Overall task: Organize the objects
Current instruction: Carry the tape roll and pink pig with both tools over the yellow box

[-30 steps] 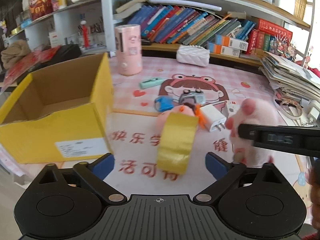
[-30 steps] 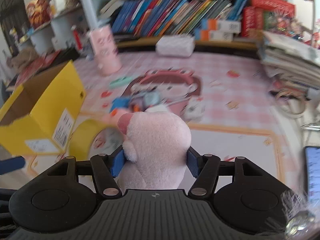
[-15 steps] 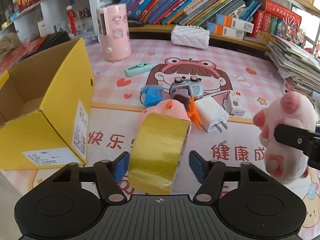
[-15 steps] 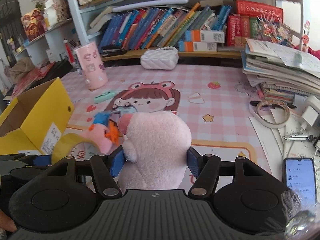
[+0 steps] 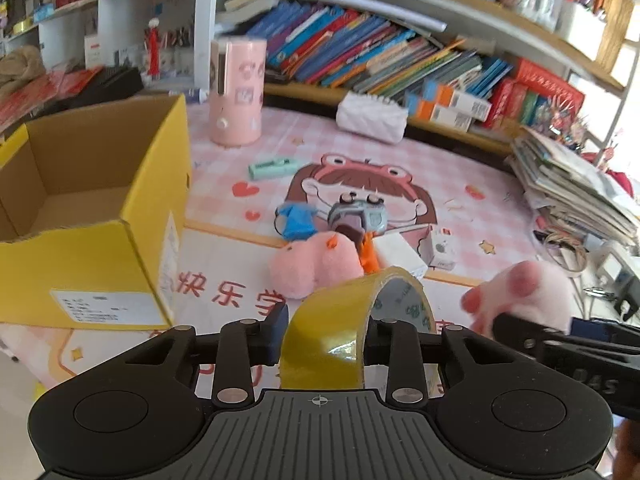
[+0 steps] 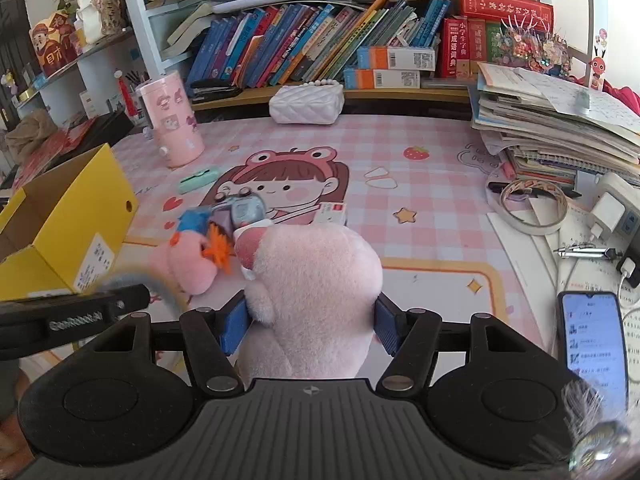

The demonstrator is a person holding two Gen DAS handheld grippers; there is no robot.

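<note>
Since a second ago the left gripper (image 5: 322, 330) has come forward around the yellow tape roll (image 5: 340, 328); its jaws, then spread wide, are closing with the roll between them, blue pads at the roll's flanks, the left one touching or nearly so. Roll now tilted, its grey inner face showing toward the right. Right gripper (image 6: 308, 326) unchanged: blue pads pressed into both sides of the pink plush toy (image 6: 316, 292), soft pile bulging above them. Pink checked desk mat (image 6: 420, 200) has open room on its right and far centre; its near edge runs under both tools. Hemmed in at the back by the bookshelf (image 6: 320, 52), at the right by a leaning stack of papers (image 6: 560, 120). Yellow cardboard box (image 5: 100, 216) stands at the left edge, flaps up, open top, plain brown inside, seemingly bare from the left wrist view; a white label on its near face. Mid-mat cluster, touching or just beside one another: a smaller pink plush (image 5: 312, 268) with orange bits, a blue paper scrap (image 5: 296, 220), a grey toy camera (image 5: 360, 212), a white charger block (image 5: 400, 256), a small white carton (image 5: 440, 250). Mint-green flat case (image 5: 272, 168) apart, nearer the pink cylindrical canister (image 5: 238, 92). White quilted pouch (image 6: 306, 102) against the shelf. Phone (image 6: 594, 344) lit, at the right edge, beside a loose tape ring (image 6: 532, 208).
</note>
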